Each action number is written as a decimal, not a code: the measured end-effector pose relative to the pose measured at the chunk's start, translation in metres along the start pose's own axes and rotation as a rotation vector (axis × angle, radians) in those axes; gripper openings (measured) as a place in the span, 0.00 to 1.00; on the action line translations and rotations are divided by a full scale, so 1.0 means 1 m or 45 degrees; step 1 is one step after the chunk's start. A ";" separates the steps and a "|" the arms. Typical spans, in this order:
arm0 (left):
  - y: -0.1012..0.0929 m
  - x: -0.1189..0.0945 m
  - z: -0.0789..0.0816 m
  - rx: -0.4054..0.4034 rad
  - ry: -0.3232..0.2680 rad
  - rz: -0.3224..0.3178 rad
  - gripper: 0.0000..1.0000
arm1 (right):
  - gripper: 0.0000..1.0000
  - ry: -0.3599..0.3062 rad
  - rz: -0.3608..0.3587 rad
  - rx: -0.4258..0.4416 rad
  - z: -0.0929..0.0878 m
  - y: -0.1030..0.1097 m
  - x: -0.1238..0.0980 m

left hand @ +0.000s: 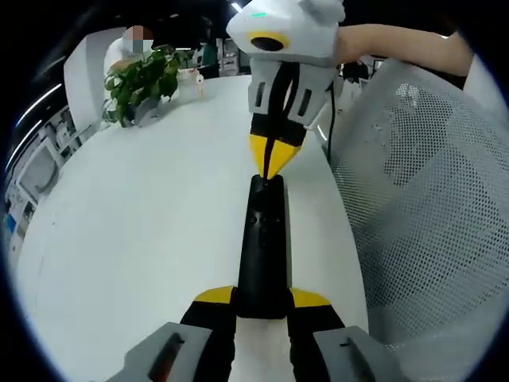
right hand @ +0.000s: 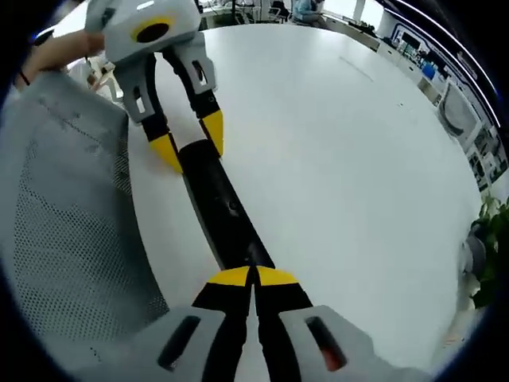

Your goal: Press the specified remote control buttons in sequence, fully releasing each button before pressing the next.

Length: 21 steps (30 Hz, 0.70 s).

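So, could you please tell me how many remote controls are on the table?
1: a long black plastic remote control lies on the round white table, one end between the left claw's tips, the right claw at its other end.

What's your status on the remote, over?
Left gripper clamps near end of slim black remote control. Right gripper, jaws shut, tips on remote's far end. White table around it; mesh chair alongside.

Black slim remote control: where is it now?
The black slim remote control lies on the white table near its edge beside the mesh chair, held between the left gripper's jaws.
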<state>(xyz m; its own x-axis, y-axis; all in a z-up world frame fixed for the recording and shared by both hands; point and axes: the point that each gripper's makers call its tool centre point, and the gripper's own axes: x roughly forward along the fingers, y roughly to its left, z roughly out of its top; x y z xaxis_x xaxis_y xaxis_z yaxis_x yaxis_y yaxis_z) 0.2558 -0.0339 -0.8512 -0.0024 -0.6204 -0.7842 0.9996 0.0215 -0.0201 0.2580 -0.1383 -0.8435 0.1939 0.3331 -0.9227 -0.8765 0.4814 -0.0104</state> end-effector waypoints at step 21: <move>-0.001 0.000 0.000 0.003 0.060 0.002 0.24 | 0.00 -0.124 -0.024 0.089 0.010 0.004 0.000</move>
<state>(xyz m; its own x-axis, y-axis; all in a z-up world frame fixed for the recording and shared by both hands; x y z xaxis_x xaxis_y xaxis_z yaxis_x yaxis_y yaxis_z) 0.2552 -0.0339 -0.8511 -0.0023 -0.5826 -0.8128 0.9996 0.0204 -0.0175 0.2591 -0.1279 -0.8396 0.2546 0.3992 -0.8808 -0.8401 0.5425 0.0030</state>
